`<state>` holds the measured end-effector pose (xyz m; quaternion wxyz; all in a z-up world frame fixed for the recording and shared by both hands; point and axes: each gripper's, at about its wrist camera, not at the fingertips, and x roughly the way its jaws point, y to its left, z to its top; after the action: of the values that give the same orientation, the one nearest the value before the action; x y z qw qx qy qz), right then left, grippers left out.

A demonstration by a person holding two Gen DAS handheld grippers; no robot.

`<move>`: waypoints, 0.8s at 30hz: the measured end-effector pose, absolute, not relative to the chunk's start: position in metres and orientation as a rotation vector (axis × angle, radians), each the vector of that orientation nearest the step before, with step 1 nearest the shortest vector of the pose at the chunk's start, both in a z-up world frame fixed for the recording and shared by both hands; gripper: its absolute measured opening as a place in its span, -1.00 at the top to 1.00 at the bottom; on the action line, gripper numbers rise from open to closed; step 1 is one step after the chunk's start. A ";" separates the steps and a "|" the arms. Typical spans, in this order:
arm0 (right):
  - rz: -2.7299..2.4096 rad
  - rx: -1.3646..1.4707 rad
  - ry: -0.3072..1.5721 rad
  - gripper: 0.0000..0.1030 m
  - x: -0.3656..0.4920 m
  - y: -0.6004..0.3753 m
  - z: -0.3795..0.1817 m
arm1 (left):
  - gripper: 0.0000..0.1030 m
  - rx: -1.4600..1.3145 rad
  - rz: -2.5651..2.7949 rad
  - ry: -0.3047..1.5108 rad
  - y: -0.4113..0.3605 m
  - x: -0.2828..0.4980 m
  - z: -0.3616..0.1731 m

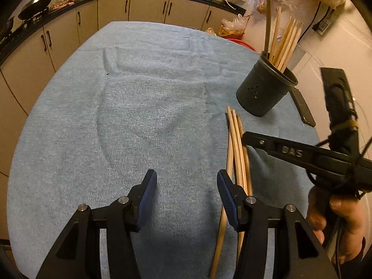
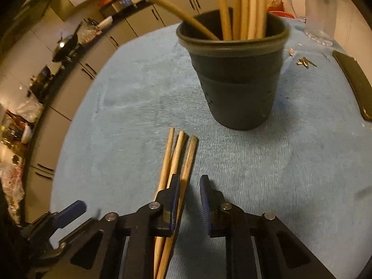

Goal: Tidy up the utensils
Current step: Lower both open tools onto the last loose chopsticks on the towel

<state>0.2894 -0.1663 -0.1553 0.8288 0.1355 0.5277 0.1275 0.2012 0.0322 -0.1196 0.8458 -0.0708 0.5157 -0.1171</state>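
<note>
Lying bundled on the towel (image 2: 302, 162), three chopsticks (image 2: 176, 158) point tips-first at the holder (image 2: 237, 81), long axes parallel to both grippers' fingers. Right gripper (image 2: 189, 200) is half-open, empty, its left pad over the bundle, probably to single out one stick. Left gripper (image 1: 187, 197) hangs wide, idle.

Left gripper (image 1: 187, 188): black linkage frame, silver pivot screws, blue ribbed finger pads (image 1: 148, 193). Right gripper (image 2: 189, 200): identical build, "DAS" lettering on its side, black cables. Bare-skinned right hand (image 1: 334, 223).
</note>
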 end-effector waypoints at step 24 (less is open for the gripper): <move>0.165 0.207 1.101 0.79 0.263 -0.217 -0.161 | 0.12 0.135 -0.351 1.174 -0.032 0.220 -0.139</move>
<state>0.2633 -0.2167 -0.1613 0.8440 0.0980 0.5215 0.0784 0.2197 -0.0323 -0.1388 0.8160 0.0635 0.5504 -0.1648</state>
